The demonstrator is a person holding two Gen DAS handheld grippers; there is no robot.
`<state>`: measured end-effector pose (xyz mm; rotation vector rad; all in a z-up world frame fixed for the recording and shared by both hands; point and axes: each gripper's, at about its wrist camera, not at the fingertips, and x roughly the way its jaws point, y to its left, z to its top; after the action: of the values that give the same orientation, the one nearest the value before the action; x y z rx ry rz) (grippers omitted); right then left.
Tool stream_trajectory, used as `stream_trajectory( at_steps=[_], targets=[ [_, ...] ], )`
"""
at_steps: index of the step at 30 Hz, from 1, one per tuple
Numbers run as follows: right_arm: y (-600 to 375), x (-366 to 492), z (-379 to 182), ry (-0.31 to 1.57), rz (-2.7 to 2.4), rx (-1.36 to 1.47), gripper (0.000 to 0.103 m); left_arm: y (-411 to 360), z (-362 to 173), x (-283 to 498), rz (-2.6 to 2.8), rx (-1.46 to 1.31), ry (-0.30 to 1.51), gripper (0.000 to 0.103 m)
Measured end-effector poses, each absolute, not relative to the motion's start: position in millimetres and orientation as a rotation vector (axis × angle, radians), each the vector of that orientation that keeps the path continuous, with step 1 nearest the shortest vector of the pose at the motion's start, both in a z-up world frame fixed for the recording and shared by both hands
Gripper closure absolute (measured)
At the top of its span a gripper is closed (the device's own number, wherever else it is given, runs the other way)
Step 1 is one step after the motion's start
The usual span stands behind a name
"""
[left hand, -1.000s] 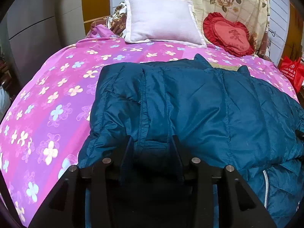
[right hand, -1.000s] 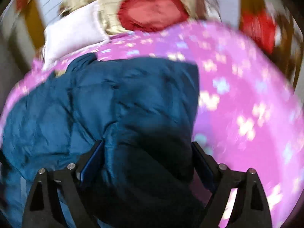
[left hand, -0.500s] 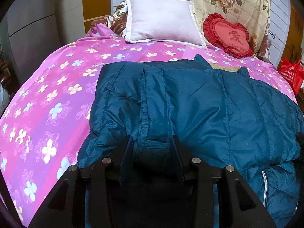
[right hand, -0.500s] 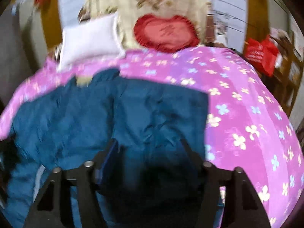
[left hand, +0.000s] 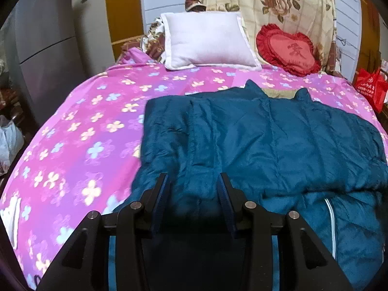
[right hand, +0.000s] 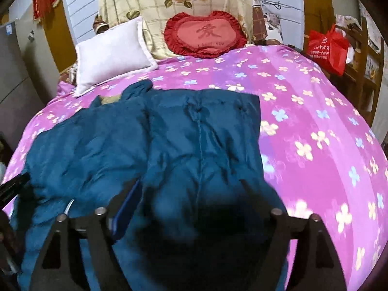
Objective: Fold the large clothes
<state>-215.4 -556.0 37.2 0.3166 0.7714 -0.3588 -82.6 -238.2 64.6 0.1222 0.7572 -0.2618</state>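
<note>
A large dark teal padded jacket (left hand: 254, 140) lies spread on a bed with a pink flowered cover (left hand: 84, 133); it also shows in the right wrist view (right hand: 189, 140). Both sleeves lie folded over the body. My left gripper (left hand: 192, 184) has its jaws part open around a fold of the left sleeve near the hem. My right gripper (right hand: 191, 189) is open wide, with the right sleeve bunched between its fingers. A white zip line (left hand: 332, 220) shows near the hem.
A white pillow (left hand: 208, 41) and a red heart cushion (left hand: 288, 48) lean at the head of the bed. A red bag (right hand: 327, 48) stands beside the bed on the right. A grey cabinet (left hand: 43, 48) stands at the left.
Both grippers have pulled back and up from the jacket. The right view steadied and rose. The left jaws look slightly wider apart than before.
</note>
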Motion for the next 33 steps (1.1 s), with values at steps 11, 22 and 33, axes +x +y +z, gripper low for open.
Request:
stream_trajectory(
  at_steps=[11, 22, 33],
  targets=[
    [-527.2, -300.1, 41.9, 0.814, -0.294, 0.323, 0.015, -193.8, 63.8, -141.7, -0.250, 0.125, 0.805, 0.081],
    [-503.6, -329.3, 33.4, 0.839, -0.281, 0.334, 0.014, -169.6, 53.7, -195.5, -0.249, 0.154, 0.843, 0.081],
    [-472.0, -346.1, 20.1, 0.909, -0.239, 0.257, 0.014, -150.2, 59.8, -217.5, -0.238, 0.138, 0.859, 0.081]
  ],
)
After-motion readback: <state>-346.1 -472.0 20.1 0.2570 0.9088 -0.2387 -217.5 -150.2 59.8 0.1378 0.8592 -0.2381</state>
